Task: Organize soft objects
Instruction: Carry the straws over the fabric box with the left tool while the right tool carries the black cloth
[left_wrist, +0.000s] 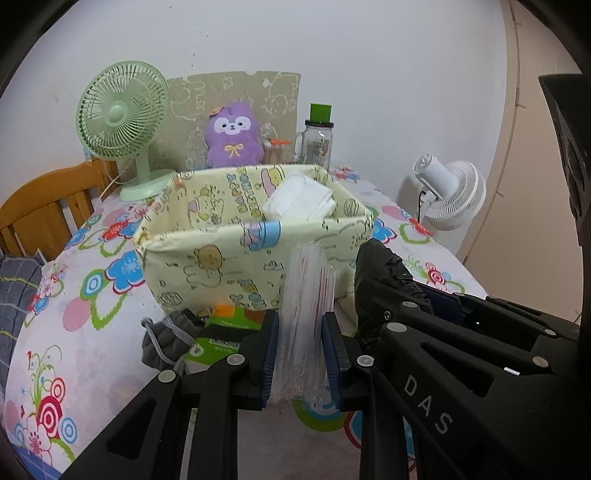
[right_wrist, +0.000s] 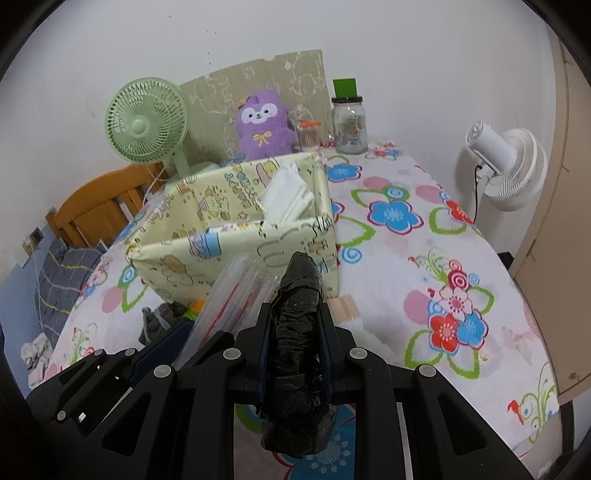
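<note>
Both loads are in hand just short of the fabric bin (left_wrist: 207, 266), where white cloth (left_wrist: 301, 201) already sits: left gripper (left_wrist: 300, 363) clamps a clear plastic pack (left_wrist: 306, 295), right gripper (right_wrist: 295, 350) grips a black bundle (right_wrist: 297, 332), grey pouch (left_wrist: 168, 341) remaining.

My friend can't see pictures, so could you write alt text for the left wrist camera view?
The left gripper is shut on a clear plastic packet in front of a yellow fabric box on a flowery tablecloth. Beside it, the right gripper holds a black plastic bag.
</note>
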